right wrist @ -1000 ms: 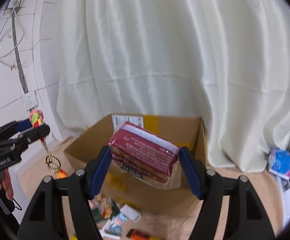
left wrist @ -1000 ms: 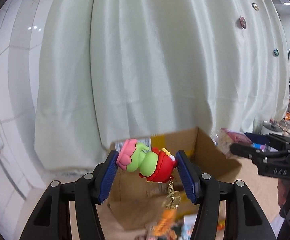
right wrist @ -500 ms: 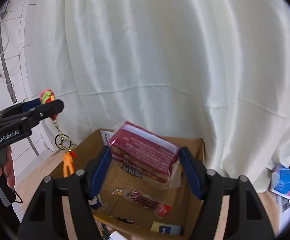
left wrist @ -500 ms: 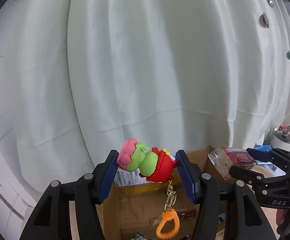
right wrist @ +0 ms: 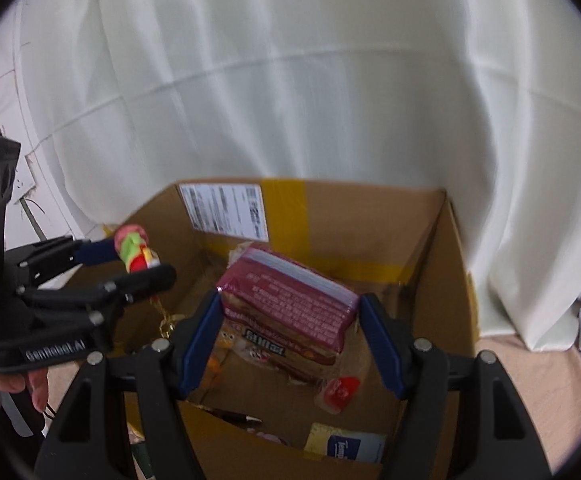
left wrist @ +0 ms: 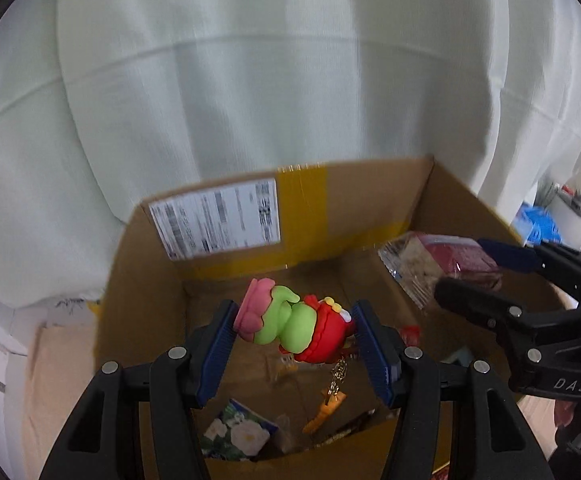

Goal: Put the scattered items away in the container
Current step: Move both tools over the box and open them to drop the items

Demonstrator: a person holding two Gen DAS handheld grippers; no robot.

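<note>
Left tool (left wrist: 294, 336): clamped on green-and-red rubber keychain figure (left wrist: 290, 326)
Right tool (right wrist: 290, 336): gripping maroon snack packet (right wrist: 290, 304)
Relation: both directly above open brown cardboard box (left wrist: 146, 264)

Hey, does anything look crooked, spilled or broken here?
Nothing damaged or spilled. The snack pack sits tilted in the right gripper over the box, and the keychain toy lies sideways in the left gripper.

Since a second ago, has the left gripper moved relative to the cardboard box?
Yes. The left gripper, clamping the frog keychain, has come forward over the cardboard box.
</note>
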